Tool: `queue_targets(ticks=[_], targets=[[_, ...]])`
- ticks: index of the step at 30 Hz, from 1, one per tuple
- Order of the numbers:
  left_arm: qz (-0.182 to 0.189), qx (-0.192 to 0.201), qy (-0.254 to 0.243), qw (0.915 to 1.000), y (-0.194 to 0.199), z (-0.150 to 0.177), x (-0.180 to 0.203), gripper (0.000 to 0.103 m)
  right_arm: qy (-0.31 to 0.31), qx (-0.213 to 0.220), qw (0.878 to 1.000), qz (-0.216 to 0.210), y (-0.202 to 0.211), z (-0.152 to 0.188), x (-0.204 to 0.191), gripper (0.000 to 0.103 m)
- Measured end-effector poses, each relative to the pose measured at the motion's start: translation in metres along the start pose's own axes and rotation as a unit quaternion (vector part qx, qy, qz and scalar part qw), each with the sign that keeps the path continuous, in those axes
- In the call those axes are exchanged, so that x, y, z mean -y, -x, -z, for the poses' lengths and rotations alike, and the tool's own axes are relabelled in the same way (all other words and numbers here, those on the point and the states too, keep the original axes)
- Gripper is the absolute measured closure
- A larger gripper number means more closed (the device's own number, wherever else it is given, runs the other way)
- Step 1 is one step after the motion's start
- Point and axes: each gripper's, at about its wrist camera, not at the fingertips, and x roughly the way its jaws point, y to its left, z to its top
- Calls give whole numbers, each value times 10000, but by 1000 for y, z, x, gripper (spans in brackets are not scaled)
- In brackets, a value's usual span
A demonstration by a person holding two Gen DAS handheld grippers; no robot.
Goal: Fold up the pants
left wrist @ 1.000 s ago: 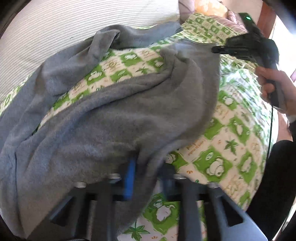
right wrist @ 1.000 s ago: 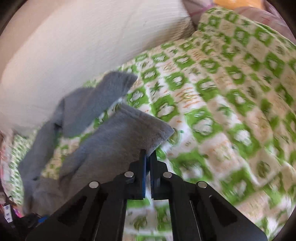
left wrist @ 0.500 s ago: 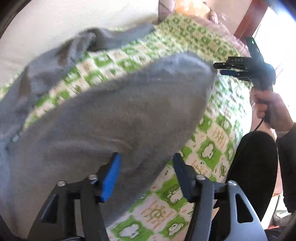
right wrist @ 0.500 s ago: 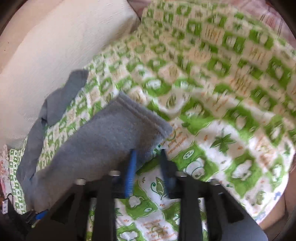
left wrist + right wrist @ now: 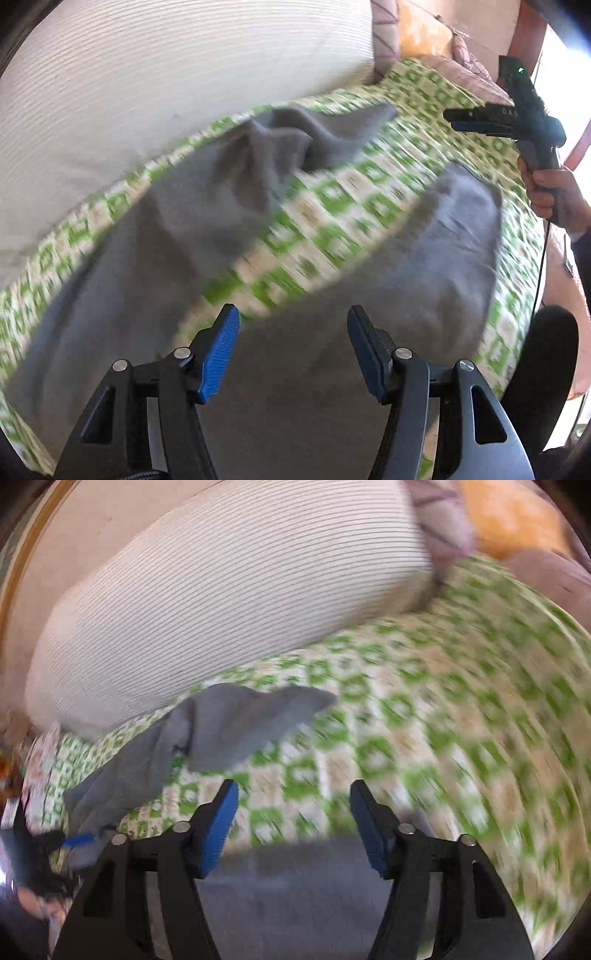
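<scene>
So since a second ago both sides have let go: the left hand-held gripper (image 5: 293,345) was clamped on the near edge of the grey sweatpants (image 5: 369,295) and the right hand-held gripper (image 5: 293,821) was pinching a leg cuff, and now both sit with their blue pads spread wide and nothing between them. The pants have dropped onto the bed, on the green-and-white panda-print bedsheet (image 5: 332,206). In the left wrist view they're spread in a rough V: one leg runs toward the right with its cuff lying flat near the bed's edge, the other runs up toward the big ribbed white pillow (image 5: 166,92) and ends in a bunched, twisted lump. The waist end is right under the left gripper. You can also see the right gripper from the side there, up in the air and well clear of the cloth, in the person's hand (image 5: 554,195). The right wrist view is pretty motion-blurred, but the crumpled far leg shows against the pillow, plus some grey fabric just below the jaws. Progress-wise I'd say this is only the lay-out stage: the pants are down and roughly opened up, no fold made yet. Still to do, as I read it: straighten that bunched leg, bring one leg over the other, then fold lengthwise.
</scene>
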Motion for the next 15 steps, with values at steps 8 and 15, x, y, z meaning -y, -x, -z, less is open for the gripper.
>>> queue_targets(ticks=[8, 15], targets=[[-6, -83, -105, 9999, -33, -85, -74, 33, 1103, -530, 9924, -163, -56, -69, -10, 29], [85, -611, -10, 9981, -95, -129, -129, 33, 1443, -986, 9838, -396, -91, -90, -5, 28]])
